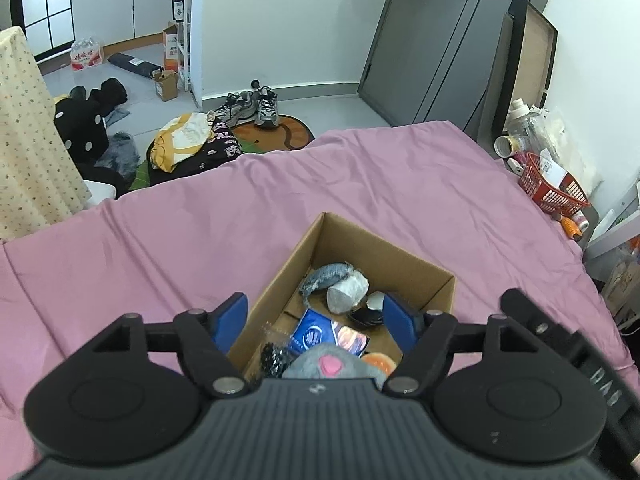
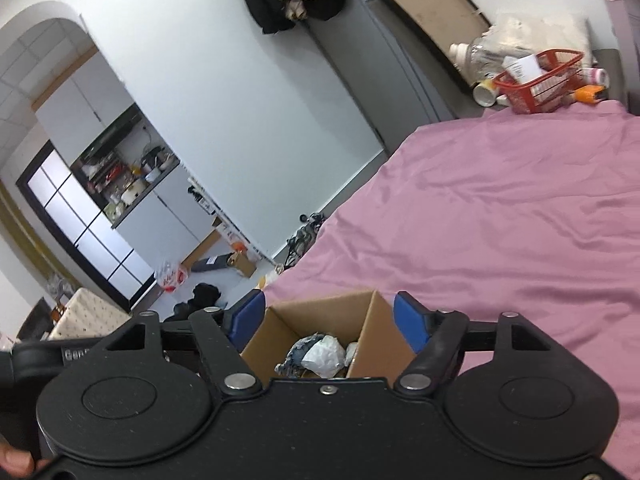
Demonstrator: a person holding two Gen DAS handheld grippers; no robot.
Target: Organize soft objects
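An open cardboard box (image 1: 384, 258) sits on the pink bedsheet (image 1: 240, 208). Inside lie a grey-blue cloth (image 1: 326, 274), a white wrapped bundle (image 1: 347, 290), a blue packet (image 1: 314, 334), a black item (image 1: 366, 316) and a grey plush with a pink nose (image 1: 332, 365). My left gripper (image 1: 314, 320) is open above the box's near end, holding nothing. My right gripper (image 2: 326, 318) is open above the same box (image 2: 368, 344), where the cloth (image 2: 296, 354) and the white bundle (image 2: 326, 354) show. The right view is tilted.
A red basket (image 1: 554, 192) with bottles and clutter stands at the bed's far right edge. Shoes (image 1: 256, 106), clothes (image 1: 192, 144) and small boxes lie on the floor beyond the bed. A patterned cloth (image 1: 24, 140) hangs at the left.
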